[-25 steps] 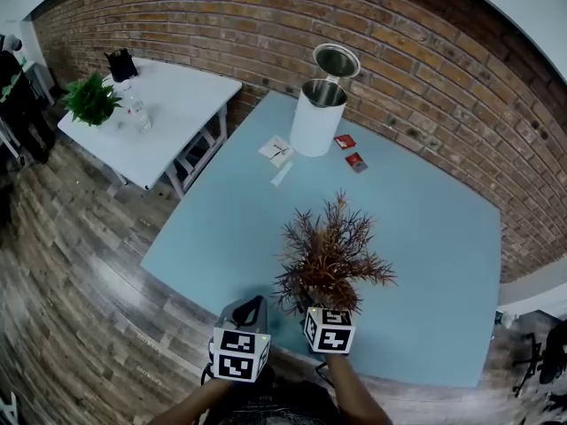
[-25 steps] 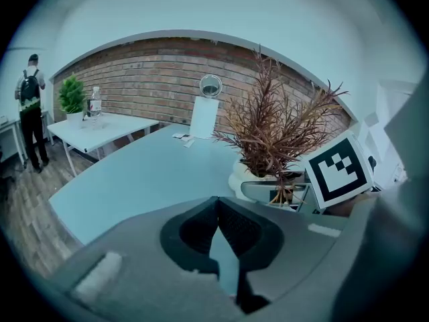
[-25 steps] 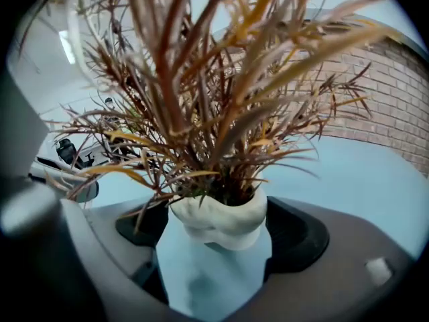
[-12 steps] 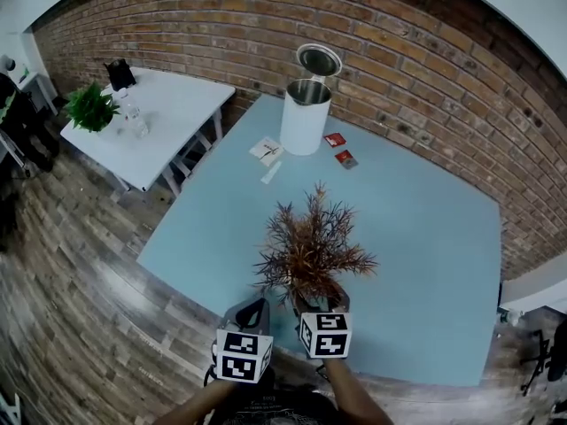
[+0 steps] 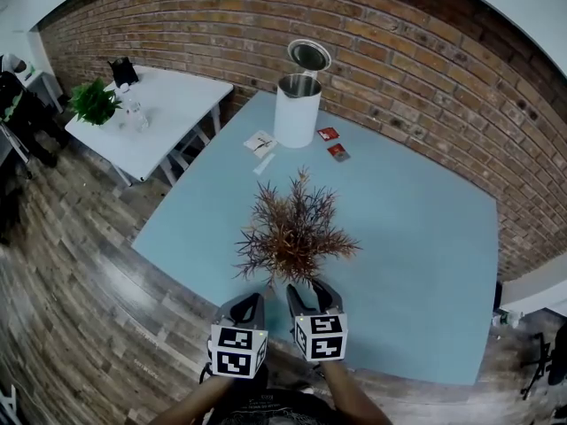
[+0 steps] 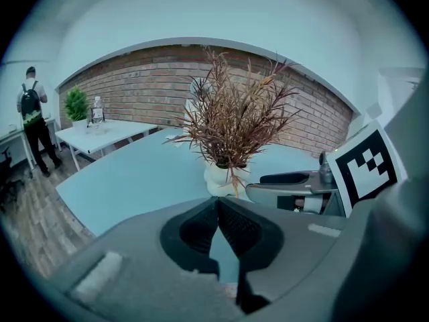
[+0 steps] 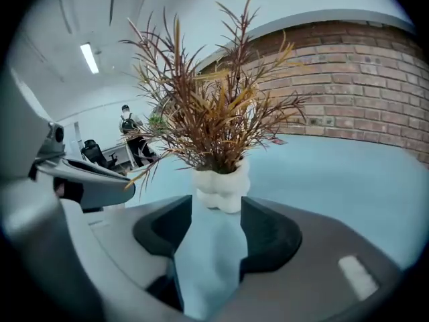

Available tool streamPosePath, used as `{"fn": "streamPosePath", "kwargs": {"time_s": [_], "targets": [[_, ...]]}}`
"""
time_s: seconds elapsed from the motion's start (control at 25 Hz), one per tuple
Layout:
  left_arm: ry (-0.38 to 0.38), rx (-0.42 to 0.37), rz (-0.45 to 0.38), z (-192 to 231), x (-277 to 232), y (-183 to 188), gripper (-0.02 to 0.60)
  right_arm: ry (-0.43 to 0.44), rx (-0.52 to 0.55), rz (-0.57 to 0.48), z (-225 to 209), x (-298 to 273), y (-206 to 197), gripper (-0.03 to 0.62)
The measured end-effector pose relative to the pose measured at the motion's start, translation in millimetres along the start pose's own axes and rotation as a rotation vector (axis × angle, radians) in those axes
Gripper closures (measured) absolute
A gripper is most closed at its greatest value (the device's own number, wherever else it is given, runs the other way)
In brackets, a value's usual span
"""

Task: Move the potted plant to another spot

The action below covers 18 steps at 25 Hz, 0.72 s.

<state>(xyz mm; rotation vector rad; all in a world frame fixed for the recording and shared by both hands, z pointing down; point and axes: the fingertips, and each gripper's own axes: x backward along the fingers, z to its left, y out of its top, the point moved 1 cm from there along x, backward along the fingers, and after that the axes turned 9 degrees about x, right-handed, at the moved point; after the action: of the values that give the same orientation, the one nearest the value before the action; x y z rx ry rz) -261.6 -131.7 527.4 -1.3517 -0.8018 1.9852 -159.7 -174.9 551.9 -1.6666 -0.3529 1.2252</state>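
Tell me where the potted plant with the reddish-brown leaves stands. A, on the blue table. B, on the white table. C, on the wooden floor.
A: the potted plant stands on the blue table, near its front edge; the white table by the brick wall holds a different, green plant.
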Motion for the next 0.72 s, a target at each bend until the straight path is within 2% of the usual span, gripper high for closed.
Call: {"fn": "streamPosePath", "kwargs": {"time_s": [0.28,0.72], "targets": [[0.009,-0.010,-0.009,-27.2,8.3,-13.1,0.580,0.018,0.002,-0.025,-5.9,25.4,-12.9,0.420],[-0.026,-0.060,-0.020,-81.0,16.6,-30.1,0.580,-0.008,-0.010,-0.061,-23.0,73.2,-32.7,0.501]]}}
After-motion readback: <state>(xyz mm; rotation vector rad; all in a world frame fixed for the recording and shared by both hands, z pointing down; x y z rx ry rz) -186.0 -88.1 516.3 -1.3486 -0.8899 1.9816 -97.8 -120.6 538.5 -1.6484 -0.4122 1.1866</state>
